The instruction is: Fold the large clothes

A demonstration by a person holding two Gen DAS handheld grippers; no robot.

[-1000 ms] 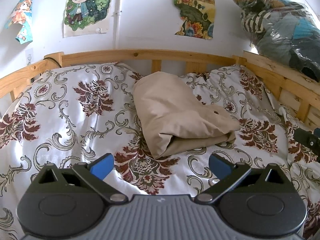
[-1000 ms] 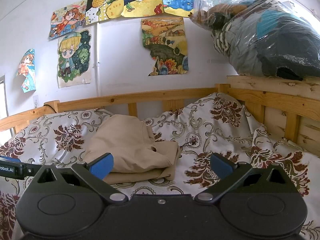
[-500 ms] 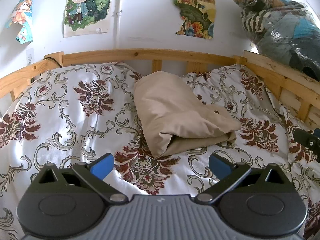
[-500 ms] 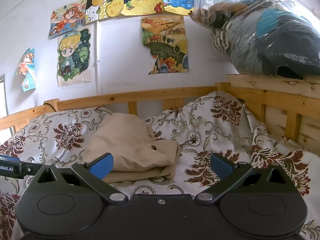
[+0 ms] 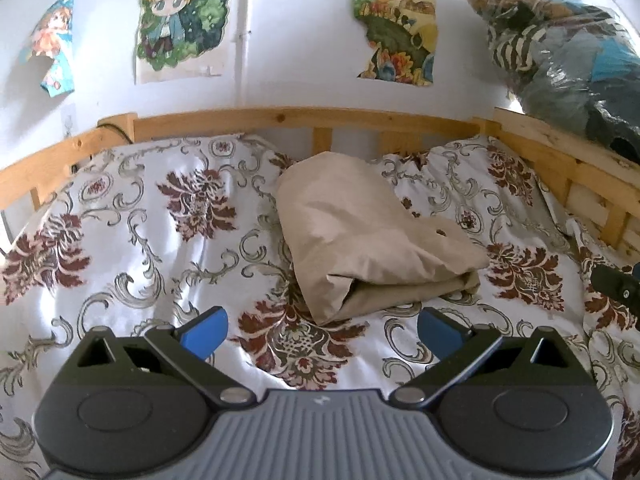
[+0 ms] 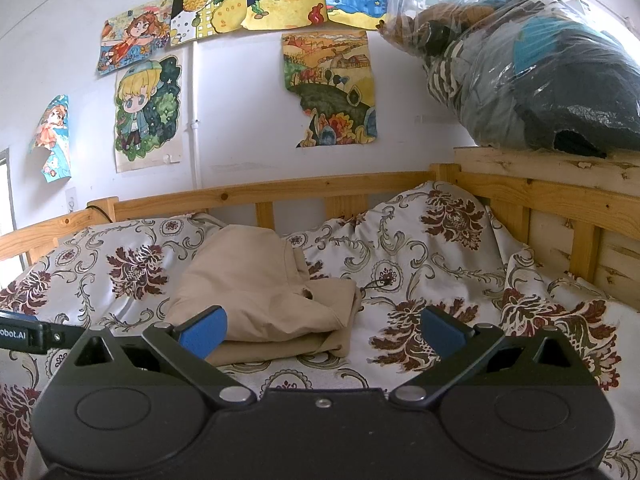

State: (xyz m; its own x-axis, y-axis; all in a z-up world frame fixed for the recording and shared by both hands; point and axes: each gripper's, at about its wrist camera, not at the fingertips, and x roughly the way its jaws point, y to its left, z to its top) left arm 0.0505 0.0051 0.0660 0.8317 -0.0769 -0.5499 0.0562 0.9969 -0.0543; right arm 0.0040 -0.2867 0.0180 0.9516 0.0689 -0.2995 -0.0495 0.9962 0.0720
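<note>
Nothing on the bed has shifted since a second ago, and both tongs hang where they were, with only a faint sway of the views. Nearest, the left gripper (image 5: 322, 332) holds its blue-tipped fingers (image 5: 204, 330) spread wide with nothing between them; the right gripper (image 6: 322, 330) is likewise parted and empty. Just beyond the left tongs, slightly right of their gap, lies the folded beige fabric garment (image 5: 368, 236) on the white floral-patterned bedcover (image 5: 132, 248); from the right tongs it sits ahead and to the left (image 6: 260, 292), partly behind the left finger. Farther off runs the pale wooden bed rail (image 5: 280, 118), then the white wall with cartoon posters (image 6: 146, 110). Up to the right rests a clear plastic bag stuffed with clothes (image 6: 532, 64).
</note>
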